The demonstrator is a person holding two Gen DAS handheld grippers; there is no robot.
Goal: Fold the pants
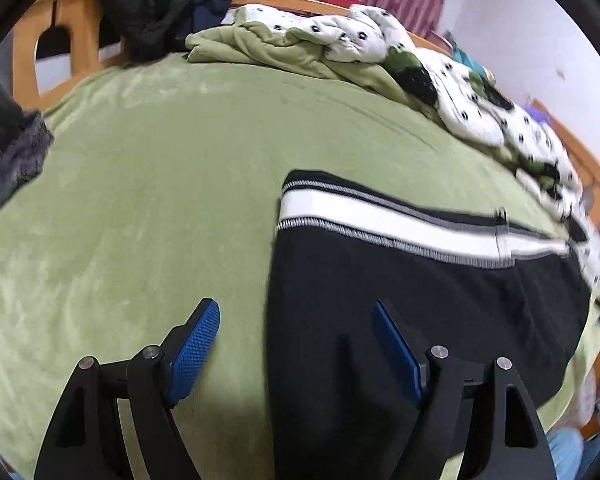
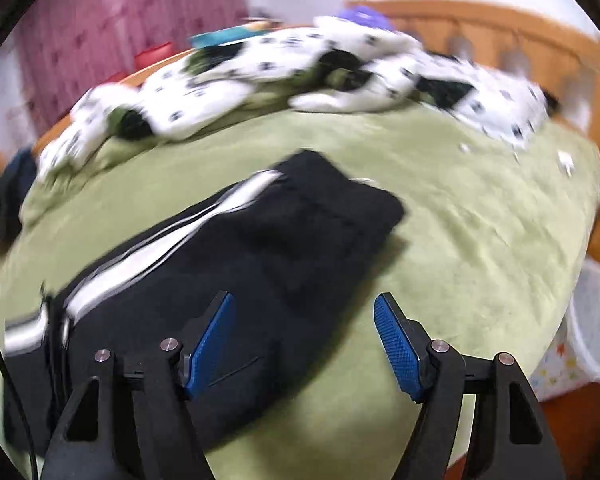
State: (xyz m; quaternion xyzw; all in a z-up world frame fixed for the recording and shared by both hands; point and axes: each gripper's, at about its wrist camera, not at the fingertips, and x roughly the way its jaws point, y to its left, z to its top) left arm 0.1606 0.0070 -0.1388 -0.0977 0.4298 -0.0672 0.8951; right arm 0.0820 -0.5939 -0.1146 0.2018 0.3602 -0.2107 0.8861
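Pants: we see the black pants [image 1: 420, 304] with white side stripes lying folded on the green bed [image 1: 140, 200].
Left gripper [image 1: 298, 344]: jaws released, empty.
Right gripper [image 2: 305, 340]: jaws released, gripping nothing.

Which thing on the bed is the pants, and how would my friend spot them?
Find the big green bedspread. The pants lie flat on its open middle, away from the spotted white quilt heaped along the far edge. They alone are black with a white side stripe.

Matt black knit pants [image 1: 420, 300] on a fleecy – perhaps plush – green bedcover [image 1: 160, 180]; glossy wooden bedframe [image 2: 500, 28].
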